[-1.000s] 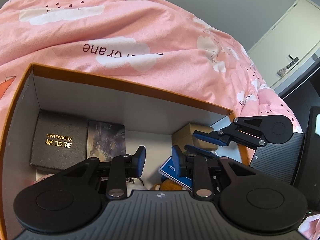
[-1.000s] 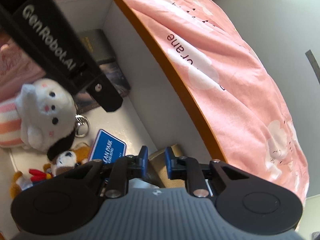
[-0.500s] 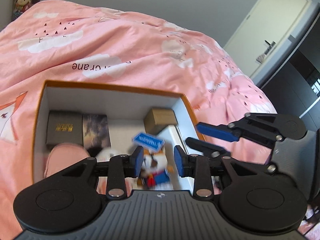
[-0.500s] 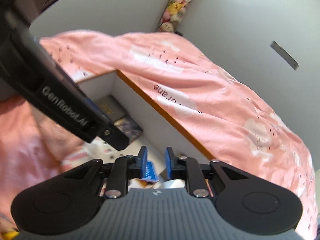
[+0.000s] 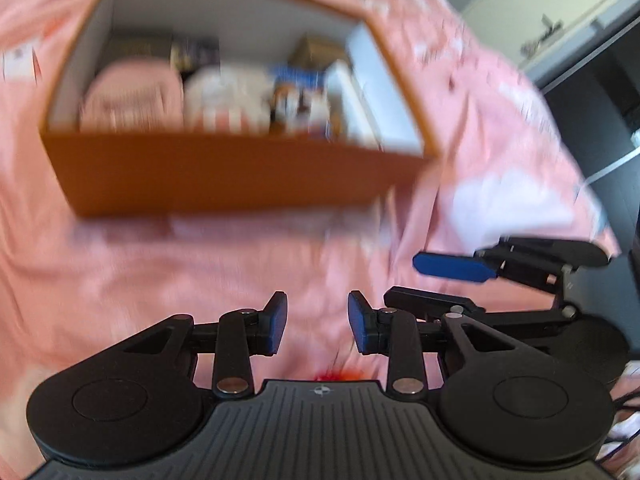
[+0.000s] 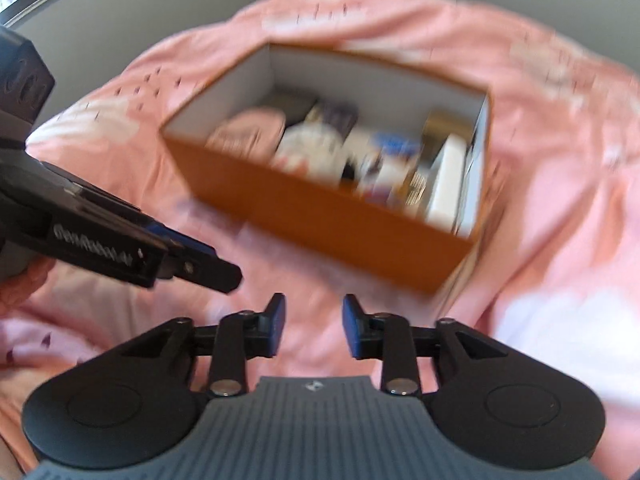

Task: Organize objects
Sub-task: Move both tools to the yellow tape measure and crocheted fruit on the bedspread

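An orange cardboard box (image 5: 224, 176) with white inner walls sits on a pink bedspread (image 5: 160, 280); in the right wrist view the box (image 6: 320, 216) lies ahead. It holds a pink pouch (image 5: 128, 100), a white plush toy (image 5: 228, 100), a small fox plush with a blue tag (image 5: 300, 96), dark flat boxes (image 5: 136, 46) and a tan box (image 5: 316, 50), all blurred. My left gripper (image 5: 316, 326) hangs over bare bedspread in front of the box, open and empty. My right gripper (image 6: 312, 328) is also short of the box, its jaws opening with nothing between them.
The other gripper shows at the right of the left wrist view (image 5: 504, 276) and at the left of the right wrist view (image 6: 120, 240). A grey wall (image 6: 120, 12) stands behind the bed. A door and dark furniture (image 5: 580, 60) are at the right.
Both grippers have pulled back out of the box to the near side, over the bedspread. The right gripper's jaws have parted. The box's contents stay inside.
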The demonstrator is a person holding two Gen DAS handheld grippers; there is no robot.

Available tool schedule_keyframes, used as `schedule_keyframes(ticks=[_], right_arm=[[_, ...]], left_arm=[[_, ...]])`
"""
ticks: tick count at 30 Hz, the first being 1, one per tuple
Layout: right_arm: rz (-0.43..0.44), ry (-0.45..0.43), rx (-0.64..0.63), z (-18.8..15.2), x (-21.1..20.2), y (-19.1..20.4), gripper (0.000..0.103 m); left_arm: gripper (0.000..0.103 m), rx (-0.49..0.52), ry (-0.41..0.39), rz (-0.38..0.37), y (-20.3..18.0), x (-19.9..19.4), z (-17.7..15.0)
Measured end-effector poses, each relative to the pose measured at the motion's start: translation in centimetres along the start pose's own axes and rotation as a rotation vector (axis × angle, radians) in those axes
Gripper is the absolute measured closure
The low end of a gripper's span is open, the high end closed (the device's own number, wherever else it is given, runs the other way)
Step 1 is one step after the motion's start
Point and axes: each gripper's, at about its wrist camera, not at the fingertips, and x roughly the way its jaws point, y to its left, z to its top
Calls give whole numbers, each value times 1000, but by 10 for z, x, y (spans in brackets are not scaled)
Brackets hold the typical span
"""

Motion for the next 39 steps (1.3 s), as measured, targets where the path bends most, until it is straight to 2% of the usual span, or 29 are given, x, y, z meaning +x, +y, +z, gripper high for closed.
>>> schedule_keyframes(ticks=[4, 7, 11, 15, 17, 18, 23, 24, 25, 28, 32, 36, 39], right_arm=[[72, 84, 75, -37, 3, 12, 54], [96, 157, 115, -54, 20, 15, 53], [110, 242, 153, -74, 33, 17, 50], [122, 265, 143, -87, 31, 22, 49], [135, 262, 150, -93, 28, 24, 56], [147, 261, 161, -95, 28, 23, 65], [142, 252, 176, -98, 24, 22, 70], [133, 247, 173, -98, 24, 23, 80], [114, 236, 166, -97, 22, 24, 96], [61, 200, 176, -97, 14, 20, 96], [10, 195, 222, -102, 11, 6, 97], [-11, 228, 235, -108, 18, 0, 99], [9, 208, 259, -107, 16, -4, 99]], left_arm=[[67, -5, 98, 19, 4, 21, -25], [67, -10, 152, 32, 9, 32, -37], [67, 12, 185, 40, 6, 38, -45], [67, 17, 212, 57, 7, 43, -50], [67, 12, 223, 50, 8, 44, -53], [67, 15, 229, 47, 8, 44, -53], [67, 25, 236, 48, 6, 46, -55], [67, 30, 241, 46, 5, 46, -55], [67, 35, 246, 42, 5, 47, -56], [66, 46, 261, 13, 5, 50, -58], [58, 52, 284, -18, 4, 58, -61], [46, 73, 294, 8, -1, 67, -63], [45, 78, 300, 38, -3, 75, -66]])
